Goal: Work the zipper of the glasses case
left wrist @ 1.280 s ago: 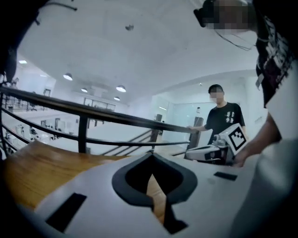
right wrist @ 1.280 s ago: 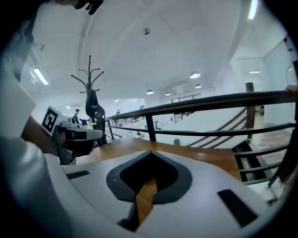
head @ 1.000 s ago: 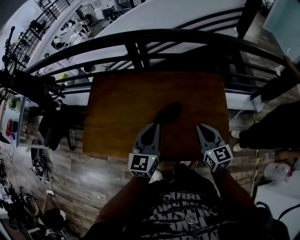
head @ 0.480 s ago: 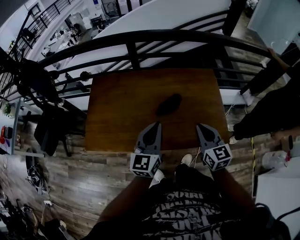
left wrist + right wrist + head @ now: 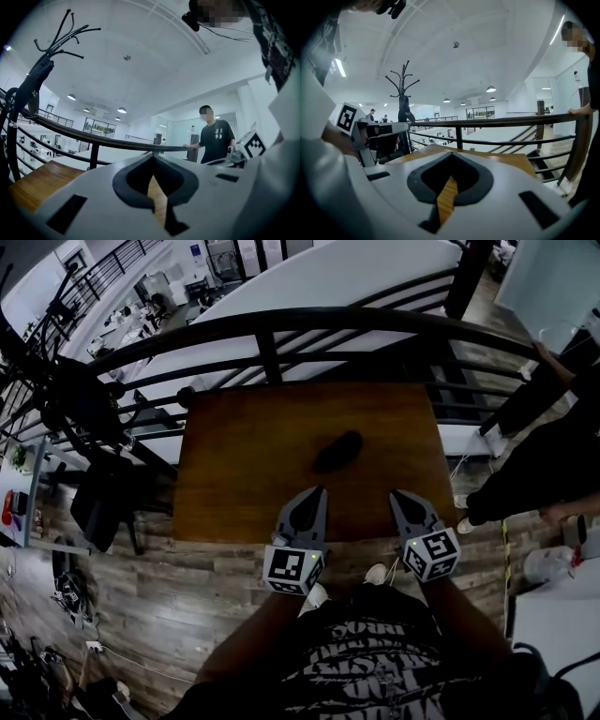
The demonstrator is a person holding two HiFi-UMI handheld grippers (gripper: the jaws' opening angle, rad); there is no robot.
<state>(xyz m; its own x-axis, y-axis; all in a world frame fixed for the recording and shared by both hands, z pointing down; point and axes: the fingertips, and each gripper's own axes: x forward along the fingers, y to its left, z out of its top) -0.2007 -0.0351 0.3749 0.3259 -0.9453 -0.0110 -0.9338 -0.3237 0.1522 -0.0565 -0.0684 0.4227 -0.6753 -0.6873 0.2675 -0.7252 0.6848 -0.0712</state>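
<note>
A small dark glasses case (image 5: 337, 450) lies near the middle of the wooden table (image 5: 234, 456); whether its zipper is open is too small to tell. My left gripper (image 5: 318, 491) hovers at the table's front edge, just short of the case and slightly to its left. It is shut with nothing between its jaws, as the left gripper view confirms (image 5: 151, 157). My right gripper (image 5: 395, 494) sits to the front right of the case, also shut and empty (image 5: 451, 154). Neither gripper view shows the case.
A black metal railing (image 5: 272, 324) runs along the far side of the table. A dark coat rack (image 5: 84, 418) stands off the table's left side. A person (image 5: 553, 456) stands by the railing at the right. Wood plank floor (image 5: 187, 587) lies below the front edge.
The head view has shifted slightly, so the table and case sit a little farther up the frame. Both grippers stay shut at the front edge, nearly unmoved.
</note>
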